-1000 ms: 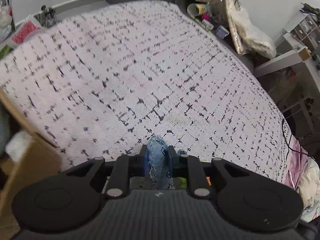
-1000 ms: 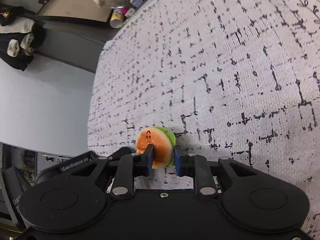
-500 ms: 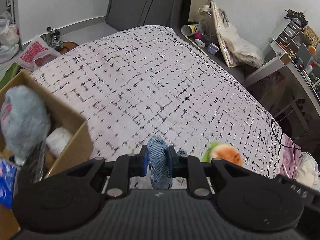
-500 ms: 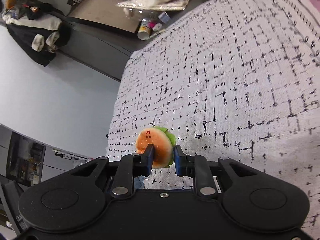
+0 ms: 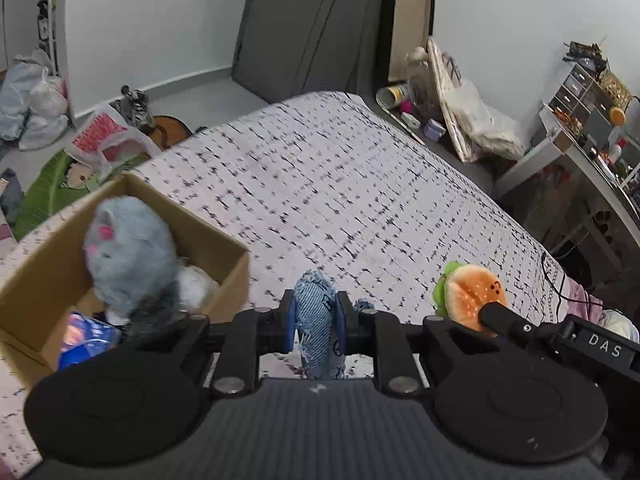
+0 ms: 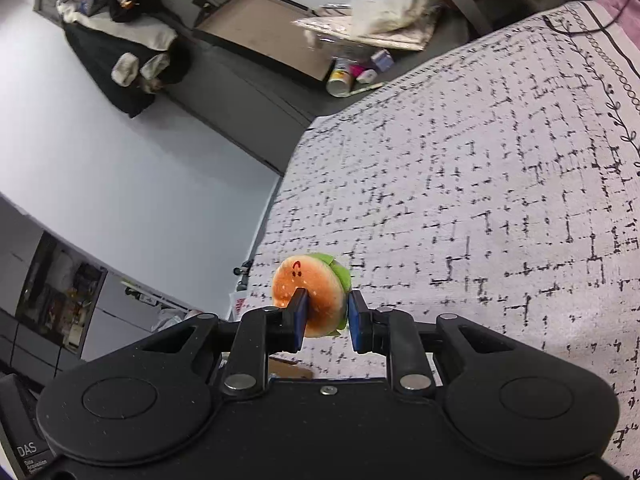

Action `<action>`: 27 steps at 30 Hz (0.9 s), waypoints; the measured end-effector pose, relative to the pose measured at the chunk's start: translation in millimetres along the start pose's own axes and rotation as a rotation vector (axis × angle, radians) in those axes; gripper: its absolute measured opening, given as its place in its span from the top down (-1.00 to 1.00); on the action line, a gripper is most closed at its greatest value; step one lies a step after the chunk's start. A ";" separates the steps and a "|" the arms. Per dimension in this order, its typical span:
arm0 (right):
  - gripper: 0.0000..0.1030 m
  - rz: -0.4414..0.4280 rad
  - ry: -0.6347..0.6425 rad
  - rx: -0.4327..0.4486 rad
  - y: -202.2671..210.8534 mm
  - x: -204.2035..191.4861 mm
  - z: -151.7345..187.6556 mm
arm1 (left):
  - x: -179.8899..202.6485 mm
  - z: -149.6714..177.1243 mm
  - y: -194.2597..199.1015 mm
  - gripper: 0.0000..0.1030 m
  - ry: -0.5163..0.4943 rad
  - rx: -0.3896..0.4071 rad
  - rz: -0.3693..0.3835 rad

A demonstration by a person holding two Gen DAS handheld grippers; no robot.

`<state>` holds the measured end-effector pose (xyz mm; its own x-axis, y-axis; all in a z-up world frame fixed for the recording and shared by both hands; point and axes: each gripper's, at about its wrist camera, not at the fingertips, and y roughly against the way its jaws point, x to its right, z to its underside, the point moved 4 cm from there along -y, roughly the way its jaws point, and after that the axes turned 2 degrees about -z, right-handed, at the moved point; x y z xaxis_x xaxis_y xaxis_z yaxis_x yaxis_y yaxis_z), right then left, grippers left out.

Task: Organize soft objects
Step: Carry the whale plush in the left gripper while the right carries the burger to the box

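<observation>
Bed (image 5: 360, 200) spreads below both tilted-down grippers. Cardboard box (image 5: 224, 276) at its left edge holds a grey plush (image 5: 124, 256). Left gripper (image 5: 314, 320) fingers pinch a denim toy (image 5: 320, 312) aloft; right gripper (image 6: 326, 320) fingers pinch a burger plush (image 6: 310, 292) alongside.

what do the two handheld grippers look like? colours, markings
Both alike: left gripper and right gripper are matte black, with blue pads, two round housings, silver screws, and white "DAS" lettering on the side. No cables, hands or sleeves visible.
</observation>
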<state>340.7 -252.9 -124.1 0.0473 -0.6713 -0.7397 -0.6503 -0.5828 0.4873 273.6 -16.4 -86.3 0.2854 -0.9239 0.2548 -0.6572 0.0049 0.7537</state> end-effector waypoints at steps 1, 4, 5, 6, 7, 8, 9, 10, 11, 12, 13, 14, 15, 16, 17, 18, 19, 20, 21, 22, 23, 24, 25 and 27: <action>0.58 -0.006 0.002 0.001 0.7 -2.7 1.2 | -2.2 -0.6 2.2 0.64 0.003 0.004 -0.005; 0.58 -0.019 0.018 -0.006 0.6 -13.3 6.8 | -10.5 -2.3 10.9 0.64 0.015 0.012 -0.019; 0.58 -0.023 0.026 -0.008 0.5 -16.8 8.6 | -13.4 -3.2 14.1 0.64 0.018 0.016 -0.021; 0.58 -0.027 0.038 -0.011 0.2 -21.4 10.7 | -15.8 -3.8 17.3 0.64 0.020 0.021 -0.023; 0.58 -0.029 0.046 -0.013 0.6 -24.4 12.6 | -19.2 -4.3 21.2 0.64 0.021 0.027 -0.025; 0.58 -0.032 0.054 -0.017 0.1 -27.9 14.4 | -22.2 -4.6 24.2 0.64 0.021 0.032 -0.027; 0.58 -0.032 0.060 -0.020 0.1 -30.4 16.5 | -26.1 -4.5 27.6 0.64 0.022 0.036 -0.029; 0.58 -0.031 0.067 -0.024 -0.7 -33.1 18.3 | -30.6 -4.9 30.3 0.64 0.025 0.038 -0.033; 0.58 -0.030 0.074 -0.026 -0.8 -35.3 20.2 | -34.6 -5.3 32.2 0.64 0.029 0.038 -0.037; 0.58 -0.028 0.080 -0.027 -0.5 -37.3 21.8 | -39.6 -5.9 34.4 0.64 0.035 0.040 -0.042; 0.58 -0.026 0.088 -0.028 -0.6 -39.8 23.1 | -44.2 -6.7 36.2 0.64 0.039 0.041 -0.045; 0.58 -0.026 0.094 -0.028 -0.4 -42.1 24.2 | -49.5 -7.6 38.4 0.64 0.045 0.043 -0.049; 0.58 -0.027 0.099 -0.028 -0.7 -44.5 25.1 | -54.8 -8.5 40.5 0.64 0.051 0.046 -0.053; 0.58 -0.028 0.107 -0.029 -0.7 -47.4 26.2 | -59.6 -9.4 42.1 0.64 0.054 0.047 -0.057; 0.58 -0.030 0.113 -0.029 -0.4 -49.7 27.3 | -63.5 -10.1 43.7 0.64 0.058 0.049 -0.060; 0.58 -0.032 0.120 -0.030 -0.6 -52.1 29.0 | -67.8 -10.7 44.9 0.64 0.061 0.050 -0.063; 0.58 -0.035 0.128 -0.032 -1.1 -55.1 30.9 | -72.9 -11.2 45.9 0.64 0.067 0.050 -0.065; 0.58 -0.038 0.135 -0.037 -1.9 -57.7 33.2 | -76.6 -11.5 46.4 0.64 0.072 0.049 -0.067; 0.58 -0.041 0.139 -0.044 -2.9 -59.8 35.6 | -80.6 -11.5 46.7 0.64 0.078 0.049 -0.068; 0.58 -0.046 0.140 -0.054 -4.1 -61.7 38.5 | -85.6 -11.5 46.8 0.64 0.086 0.047 -0.071; 0.58 -0.050 0.141 -0.061 -5.1 -64.0 41.2 | -89.7 -11.5 46.6 0.64 0.092 0.044 -0.074; 0.58 -0.054 0.146 -0.068 -6.3 -66.6 44.0 | -93.7 -11.4 46.7 0.64 0.097 0.042 -0.075; 0.58 -0.057 0.152 -0.072 -7.3 -68.8 46.0 | -98.1 -11.2 46.7 0.64 0.100 0.040 -0.077; 0.58 -0.059 0.171 -0.081 -9.8 -75.2 51.4 | -106.2 -10.8 46.6 0.64 0.106 0.038 -0.081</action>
<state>304.6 -173.1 -97.1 0.2161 -0.6989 -0.6818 -0.5795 -0.6538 0.4865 220.3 86.1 -71.6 0.4089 -0.8752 0.2584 -0.6544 -0.0839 0.7515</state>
